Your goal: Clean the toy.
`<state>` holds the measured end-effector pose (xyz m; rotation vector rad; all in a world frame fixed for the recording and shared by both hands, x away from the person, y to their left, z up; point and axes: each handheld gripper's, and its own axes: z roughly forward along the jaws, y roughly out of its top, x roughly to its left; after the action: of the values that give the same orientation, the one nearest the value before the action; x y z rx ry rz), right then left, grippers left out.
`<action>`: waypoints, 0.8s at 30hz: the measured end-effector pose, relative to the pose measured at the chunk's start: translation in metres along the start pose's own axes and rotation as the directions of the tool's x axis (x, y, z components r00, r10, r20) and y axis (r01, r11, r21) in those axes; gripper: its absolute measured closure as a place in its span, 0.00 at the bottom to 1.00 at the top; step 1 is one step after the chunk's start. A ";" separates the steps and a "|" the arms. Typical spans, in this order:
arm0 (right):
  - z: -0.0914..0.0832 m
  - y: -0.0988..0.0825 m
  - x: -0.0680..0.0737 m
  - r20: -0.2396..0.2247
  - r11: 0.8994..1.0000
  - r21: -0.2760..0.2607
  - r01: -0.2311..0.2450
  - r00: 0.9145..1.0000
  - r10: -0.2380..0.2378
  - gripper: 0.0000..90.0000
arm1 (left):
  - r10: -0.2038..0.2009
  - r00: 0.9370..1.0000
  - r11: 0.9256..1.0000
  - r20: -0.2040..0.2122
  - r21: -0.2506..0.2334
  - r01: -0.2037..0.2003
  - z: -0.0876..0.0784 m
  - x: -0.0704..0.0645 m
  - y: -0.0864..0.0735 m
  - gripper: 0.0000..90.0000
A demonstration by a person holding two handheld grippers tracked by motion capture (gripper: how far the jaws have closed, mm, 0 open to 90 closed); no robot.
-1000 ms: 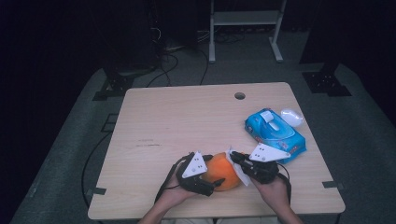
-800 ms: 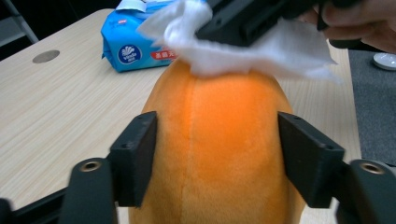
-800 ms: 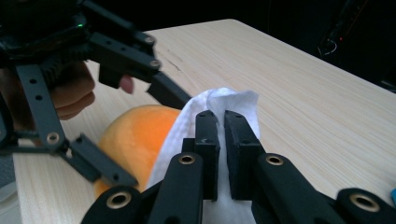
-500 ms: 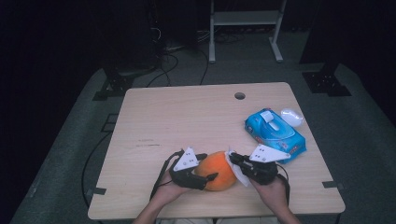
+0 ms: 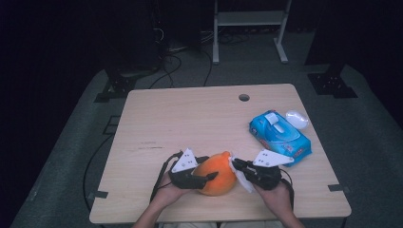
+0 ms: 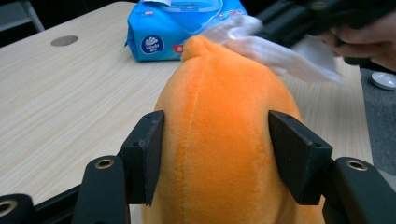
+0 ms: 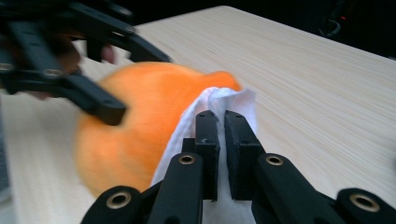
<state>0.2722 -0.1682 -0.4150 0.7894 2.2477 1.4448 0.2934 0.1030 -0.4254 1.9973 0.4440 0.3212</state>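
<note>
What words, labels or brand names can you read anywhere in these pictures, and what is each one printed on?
"Vinda", roughly, since the letters are small: white round logo on the end of the blue wipes pack.
Red label beside that logo on the pack: too blurred to read.
Print on top of the pack in the high view: too small to read.
Orange plush toy, white wipe, table: no text.

Blue wipes pack (image 6: 177, 28) on the counter (image 6: 70, 102): round white-rimmed emblem on its end face with a shell-like mark and a short brand word beneath, too small to read surely. Beside it, a red patch with white characters, illegible.
</note>
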 end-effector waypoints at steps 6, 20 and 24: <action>0.003 0.003 0.011 -0.036 0.998 -0.003 0.056 0.998 -0.056 0.93 | 0.000 1.000 1.000 0.001 0.000 0.000 -0.001 -0.001 -0.001 0.45; 0.003 0.003 0.012 -0.033 0.998 -0.004 0.070 0.997 -0.070 0.93 | -0.015 1.000 1.000 -0.010 -0.006 0.015 0.001 0.001 -0.001 0.44; 0.004 -0.004 -0.003 -0.002 1.000 0.026 0.015 1.000 -0.015 0.93 | -0.012 1.000 1.000 -0.012 -0.010 0.012 0.002 -0.003 0.000 0.44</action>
<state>0.2759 -0.1683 -0.4205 0.7776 2.2730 1.4124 0.2916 0.1003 -0.4261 1.9837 0.4606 0.3272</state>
